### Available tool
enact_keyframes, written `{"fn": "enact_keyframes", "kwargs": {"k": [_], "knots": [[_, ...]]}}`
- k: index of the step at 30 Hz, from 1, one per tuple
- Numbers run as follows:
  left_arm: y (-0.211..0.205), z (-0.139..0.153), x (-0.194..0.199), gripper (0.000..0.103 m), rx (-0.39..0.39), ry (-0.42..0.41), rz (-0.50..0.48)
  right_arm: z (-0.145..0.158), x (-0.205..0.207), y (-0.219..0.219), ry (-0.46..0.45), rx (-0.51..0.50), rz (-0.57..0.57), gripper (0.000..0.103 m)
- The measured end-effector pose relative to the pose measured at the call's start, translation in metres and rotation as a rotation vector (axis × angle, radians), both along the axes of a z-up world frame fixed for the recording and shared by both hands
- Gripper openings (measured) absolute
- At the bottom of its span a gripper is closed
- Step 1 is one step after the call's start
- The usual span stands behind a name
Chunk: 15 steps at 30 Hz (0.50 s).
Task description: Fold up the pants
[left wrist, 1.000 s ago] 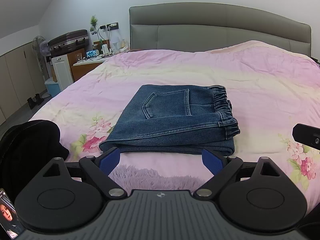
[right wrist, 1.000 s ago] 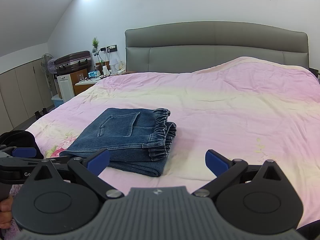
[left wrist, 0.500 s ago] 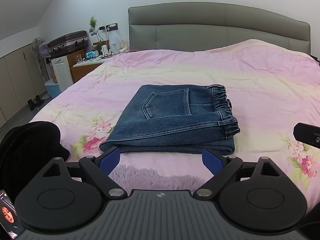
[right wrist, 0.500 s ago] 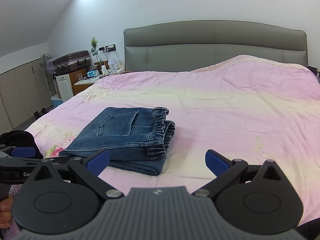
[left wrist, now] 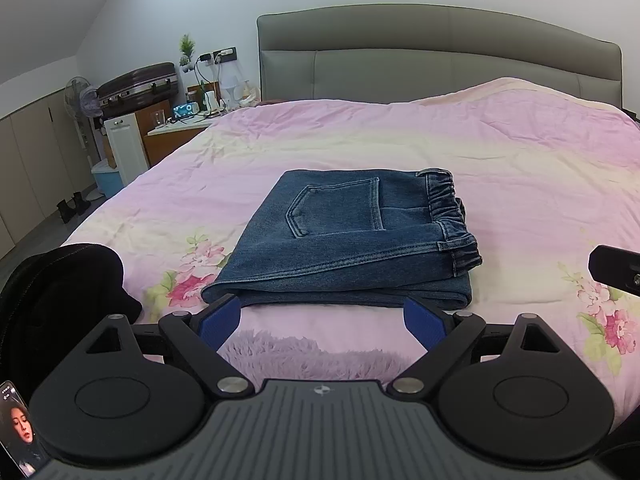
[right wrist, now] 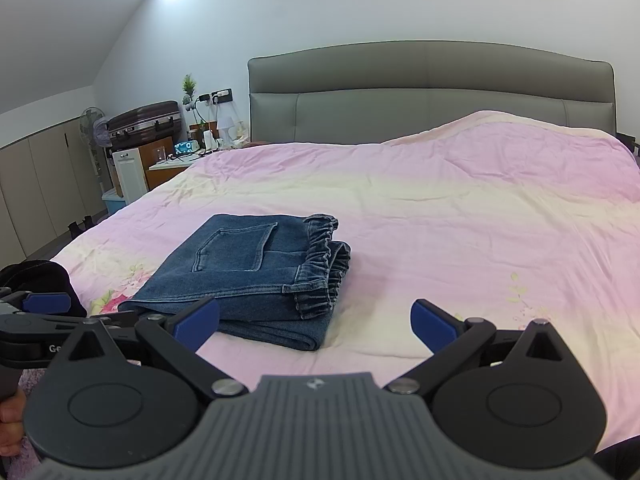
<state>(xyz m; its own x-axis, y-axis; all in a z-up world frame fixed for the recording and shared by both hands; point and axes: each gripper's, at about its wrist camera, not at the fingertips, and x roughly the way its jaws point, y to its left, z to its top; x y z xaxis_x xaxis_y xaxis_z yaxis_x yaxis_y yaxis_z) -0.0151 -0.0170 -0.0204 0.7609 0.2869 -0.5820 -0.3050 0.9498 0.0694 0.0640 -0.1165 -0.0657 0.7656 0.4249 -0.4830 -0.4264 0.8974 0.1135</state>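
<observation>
The jeans [left wrist: 352, 240] lie folded into a flat, roughly rectangular stack on the pink flowered bedspread [left wrist: 500, 168], toward the near left part of the bed. The elastic waistband [left wrist: 452, 216] forms the right edge of the stack and the folded edge faces left, so the stack's long axis runs left to right across the bed. A back pocket [left wrist: 340, 208] faces up on the top layer. The lower layers stick out a little along the near edge.

The left hand-held gripper [left wrist: 322, 318] hovers just near of the stack, its blue fingertips [left wrist: 222, 316] spread wide apart and empty, level with the near edge of the denim. The right hand-held gripper [right wrist: 316, 320] is also released, fingers wide and holding nothing, with the jeans [right wrist: 248, 276] ahead and to its left. A grey headboard [right wrist: 428, 92] stands at the far end of the bed.
</observation>
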Motion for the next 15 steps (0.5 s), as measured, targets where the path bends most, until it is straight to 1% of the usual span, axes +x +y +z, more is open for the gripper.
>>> {"fn": "enact_keyframes", "kwargs": {"k": [11,15], "knots": [[-0.0016,-0.0001,0.0004,0.103,0.002,-0.001,-0.003,-0.0006,-0.0002,0.0006,0.003,-0.001,-0.001,0.098],[0.0039,-0.0004,-0.0001,0.103,0.002,-0.006,-0.012,-0.0009,-0.0014,0.0003,0.006,-0.005,0.002,0.098]]}}
